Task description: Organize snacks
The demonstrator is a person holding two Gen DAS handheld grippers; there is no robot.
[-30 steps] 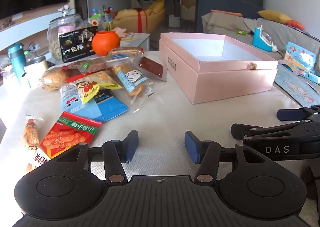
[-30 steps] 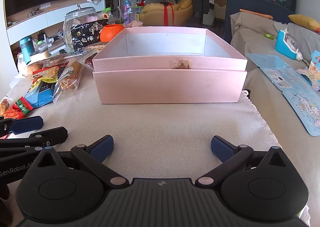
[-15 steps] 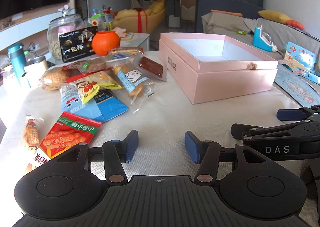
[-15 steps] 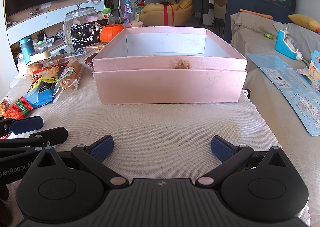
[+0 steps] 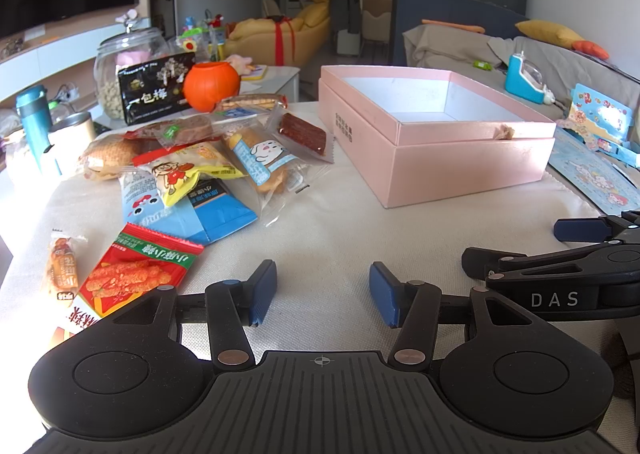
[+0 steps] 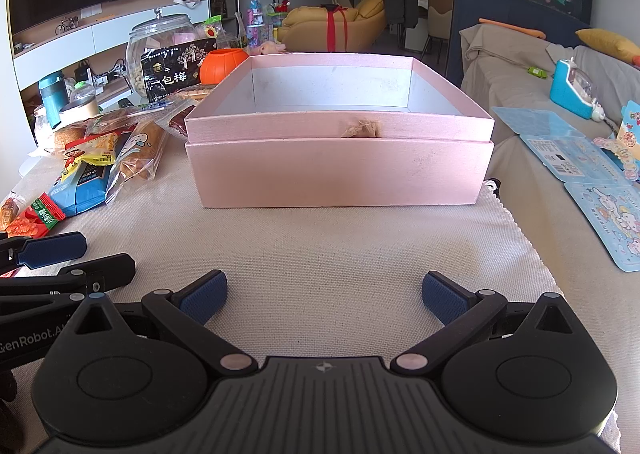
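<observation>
On the cloth-covered table (image 6: pixel 320 254) sits the open pink box (image 6: pixel 340 178), straight ahead of my right gripper (image 6: pixel 323 294), jaws wide with nothing between. The snack pile (image 5: pixel 192 170) is left of the box. My left gripper (image 5: pixel 323 294) hangs narrower, holding nothing.

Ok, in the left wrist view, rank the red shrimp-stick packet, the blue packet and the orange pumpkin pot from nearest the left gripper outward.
1. Red shrimp-stick packet, just left of the left gripper.
2. Blue packet, further back on the left.
3. Orange pumpkin pot, far left, behind the pile.
</observation>
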